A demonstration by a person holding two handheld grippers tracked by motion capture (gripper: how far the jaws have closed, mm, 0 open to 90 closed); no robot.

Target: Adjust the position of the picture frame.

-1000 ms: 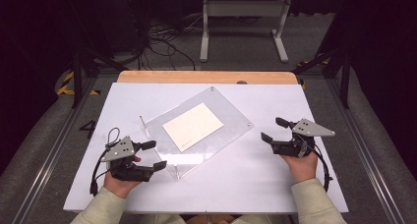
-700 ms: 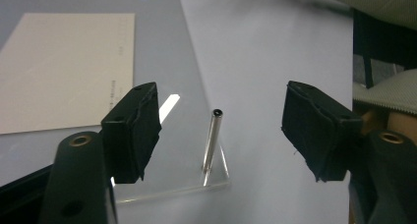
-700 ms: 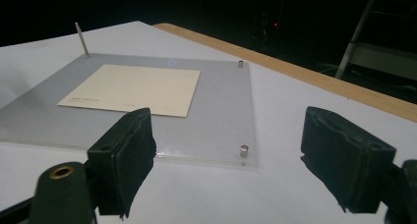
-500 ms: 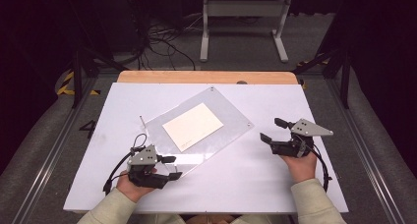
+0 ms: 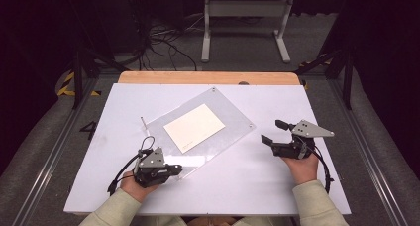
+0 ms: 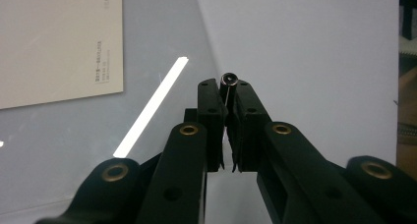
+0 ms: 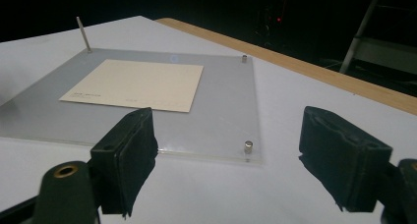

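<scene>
The left claw (image 5: 174,170) has just been closing and now sits clenched on a small metal standoff screw (image 6: 229,79) at the near corner of the clear acrylic plate (image 5: 233,119), the screw head poking up between its pads. A cream card (image 5: 194,127) lies at the plate's middle (printed side up). Right of the plate, apart from it, the right claw (image 5: 275,132) hovers released above the white bench (image 5: 277,186), jaws wide, facing the plate's edge
</scene>
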